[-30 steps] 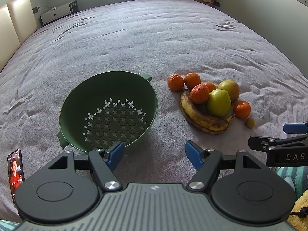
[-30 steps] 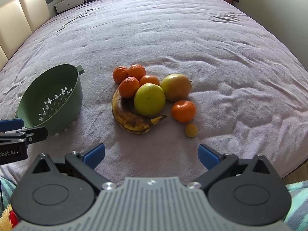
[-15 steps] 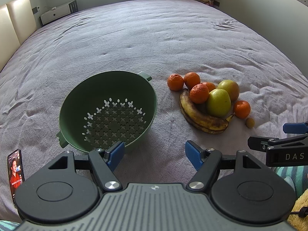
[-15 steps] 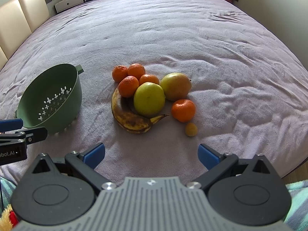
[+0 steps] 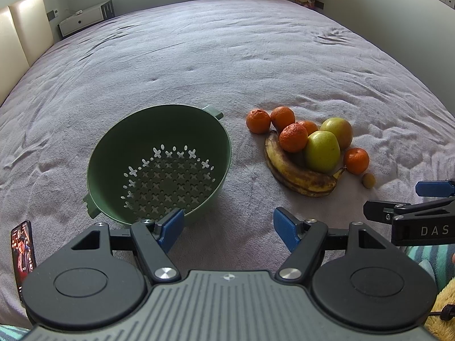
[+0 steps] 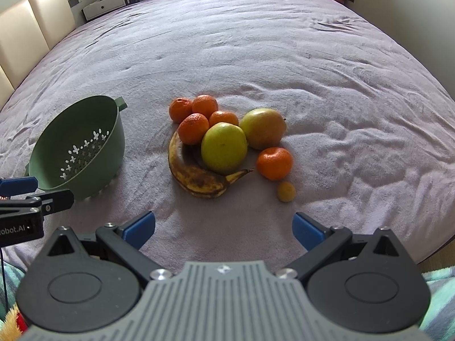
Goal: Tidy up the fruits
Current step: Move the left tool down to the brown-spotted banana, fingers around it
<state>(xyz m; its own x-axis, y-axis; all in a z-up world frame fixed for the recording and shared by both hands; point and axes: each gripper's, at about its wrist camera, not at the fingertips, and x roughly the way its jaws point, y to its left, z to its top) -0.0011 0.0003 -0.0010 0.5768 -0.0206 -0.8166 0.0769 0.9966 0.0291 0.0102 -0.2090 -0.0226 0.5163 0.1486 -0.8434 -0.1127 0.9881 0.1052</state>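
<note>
Fruit pile (image 6: 224, 145): on the bedspread, right of the empty green colander (image 5: 159, 164).
Left gripper (image 5: 229, 228): fingers apart, empty.
Right gripper (image 6: 223, 228): fingers wide apart, empty.
Banana (image 6: 193, 174): overripe, likely soft; grip mid-length, lightly.
Mandarins (image 6: 274, 163): probably light, roll-prone; grip across middle.

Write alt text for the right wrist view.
The open right gripper hovers over a purple bedspread, facing a fruit pile: a spotted banana, two green apples, five tangerines. An empty green colander sits left of the fruit.
</note>
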